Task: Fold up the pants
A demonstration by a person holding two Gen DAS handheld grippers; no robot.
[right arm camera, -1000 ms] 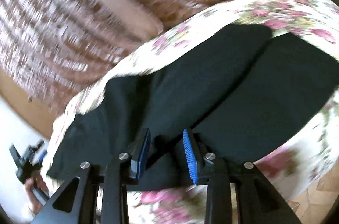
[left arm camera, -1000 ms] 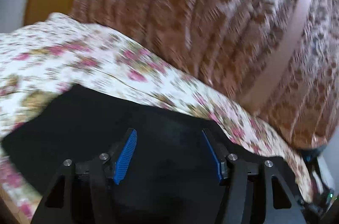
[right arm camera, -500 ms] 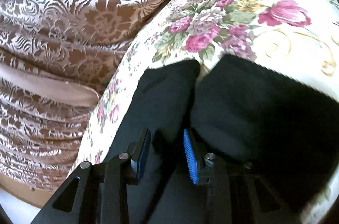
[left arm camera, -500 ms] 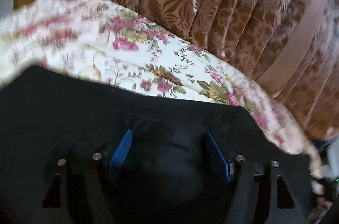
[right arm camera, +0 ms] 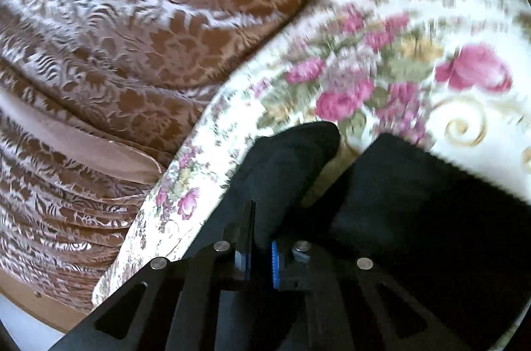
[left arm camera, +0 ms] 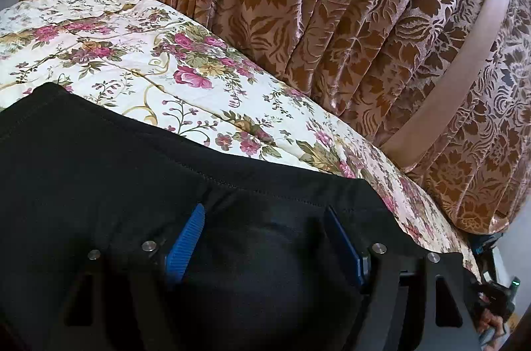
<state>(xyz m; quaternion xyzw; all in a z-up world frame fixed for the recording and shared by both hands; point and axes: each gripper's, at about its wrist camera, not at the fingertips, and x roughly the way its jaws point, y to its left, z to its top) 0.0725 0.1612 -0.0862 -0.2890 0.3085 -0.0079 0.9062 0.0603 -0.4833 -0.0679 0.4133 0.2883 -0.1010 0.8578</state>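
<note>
The black pants (left arm camera: 116,185) lie spread on the bed, on a floral bedspread (left arm camera: 139,58), with a brown patterned curtain (left arm camera: 332,19) hanging behind.

Left gripper (left arm camera: 265,238): your jaws stand wide apart over the stitched waistband edge of the pants. They have just been opening. Dark fabric lies under and between the blue pads (left arm camera: 186,241), but the pads do not press on it — treat this side as released.

Right gripper (right arm camera: 262,251): your jaws have just closed down to a narrow gap, and dark cloth fills that gap. In the right wrist view the two leg ends (right arm camera: 298,151) lie side by side with a strip of bedspread showing between them; the gripper sits at the near leg. The view is blurred and dark, so judge it as clenched on a pinch of the leg fabric rather than confirmed.

Reason for the arrangement: one hand at the waist and one at the legs lets you carry one end onto the other. Close the left gripper on the waistband before lifting — a one-sided lift is likely to skew the fold.
</note>
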